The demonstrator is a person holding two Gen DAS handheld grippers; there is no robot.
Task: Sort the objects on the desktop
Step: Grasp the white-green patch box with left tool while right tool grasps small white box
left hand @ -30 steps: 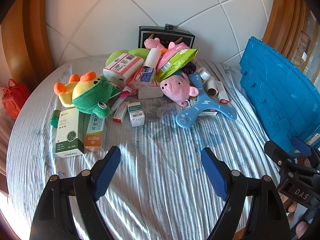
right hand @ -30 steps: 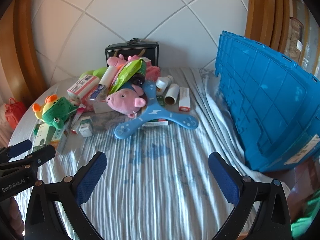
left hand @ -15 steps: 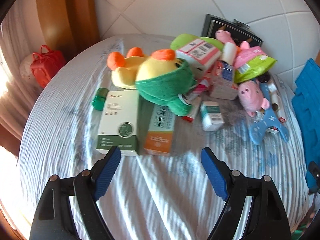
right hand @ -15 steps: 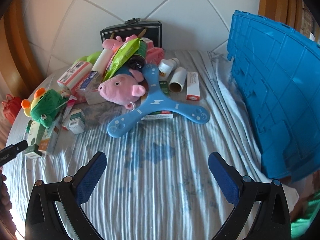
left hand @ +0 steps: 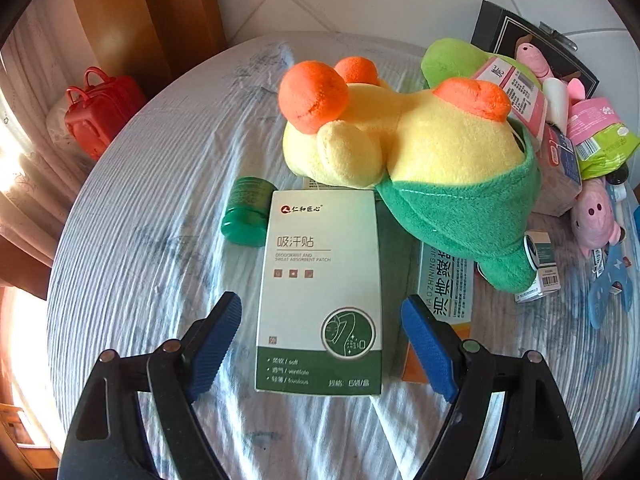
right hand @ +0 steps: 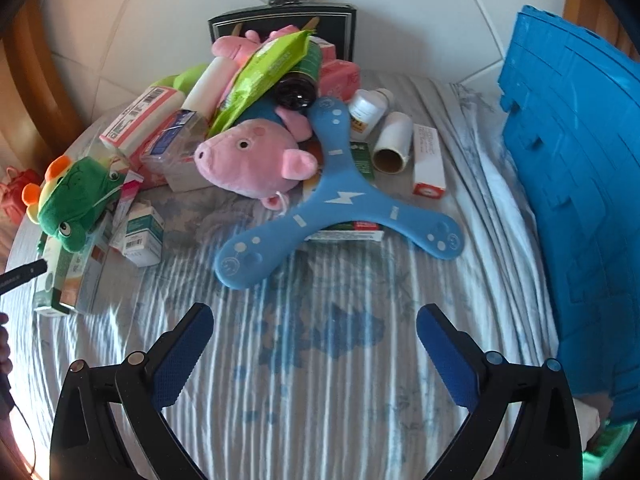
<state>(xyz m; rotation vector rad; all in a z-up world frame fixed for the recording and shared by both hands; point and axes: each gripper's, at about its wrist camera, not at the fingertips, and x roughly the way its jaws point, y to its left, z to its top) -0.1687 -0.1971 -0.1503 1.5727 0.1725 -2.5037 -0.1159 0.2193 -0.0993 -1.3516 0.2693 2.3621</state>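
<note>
The left claw point(left hand: 322, 344) stands wide, its blue pads either side of the near end of a white and green box point(left hand: 320, 292) that lies flat on the striped cloth of the bench point(left hand: 160, 208); whether the pads touch the box cannot be told. An orange box point(left hand: 444, 300) lies just beside it on the right, partly under a yellow and green plush frog point(left hand: 420, 160). A small green jar point(left hand: 246, 212) lies on its side against the white box's far left corner.

The right claw point(right hand: 316, 340) is also wide and holds nothing, hovering over bare cloth near the front edge. Beyond it lies a blue boomerang point(right hand: 340, 200), with a pink plush pig point(right hand: 252, 160) touching its far arm. Behind them sit a green packet point(right hand: 268, 68), bottles and cartons in a heap, and a black case point(right hand: 280, 24) at the far edge. A blue crate point(right hand: 580, 180) stands along the right edge.
</note>
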